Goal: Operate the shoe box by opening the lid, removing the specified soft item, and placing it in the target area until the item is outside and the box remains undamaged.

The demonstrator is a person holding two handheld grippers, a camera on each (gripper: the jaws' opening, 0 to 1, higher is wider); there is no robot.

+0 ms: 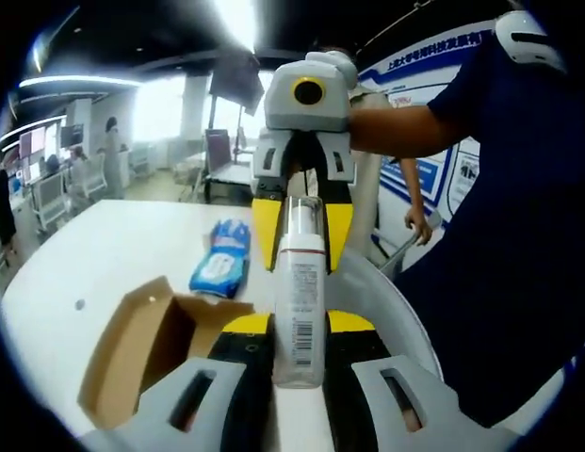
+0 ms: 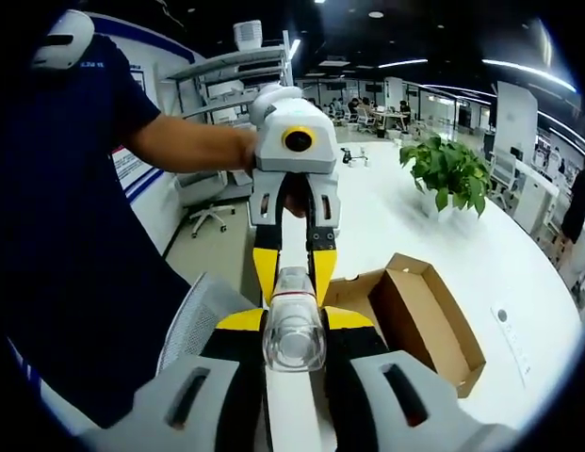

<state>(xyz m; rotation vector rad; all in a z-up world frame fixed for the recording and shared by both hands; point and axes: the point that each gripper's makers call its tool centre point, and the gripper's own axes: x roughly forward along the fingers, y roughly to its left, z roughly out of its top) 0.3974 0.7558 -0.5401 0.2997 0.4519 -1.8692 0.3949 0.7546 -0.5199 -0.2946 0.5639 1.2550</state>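
Left hand-held gripper (image 1: 300,325) closed on the bottom end of a white bottle (image 1: 300,301), yellow pads pressed against both sides. Right hand-held gripper (image 2: 294,320) closed on the clear cap end of the same bottle (image 2: 294,325), seen end-on. Bottle held up in the air between the two, both pointing at each other. Brown shoe box (image 1: 146,344) open just below and beside, lying on the white surface (image 1: 113,254), lid flap up. Blue soft pack (image 1: 223,259) lying flat on the surface just past the box, outside it. Person in a dark blue shirt (image 1: 499,207) close on one side. Green plant (image 2: 447,169) farther back on the surface.
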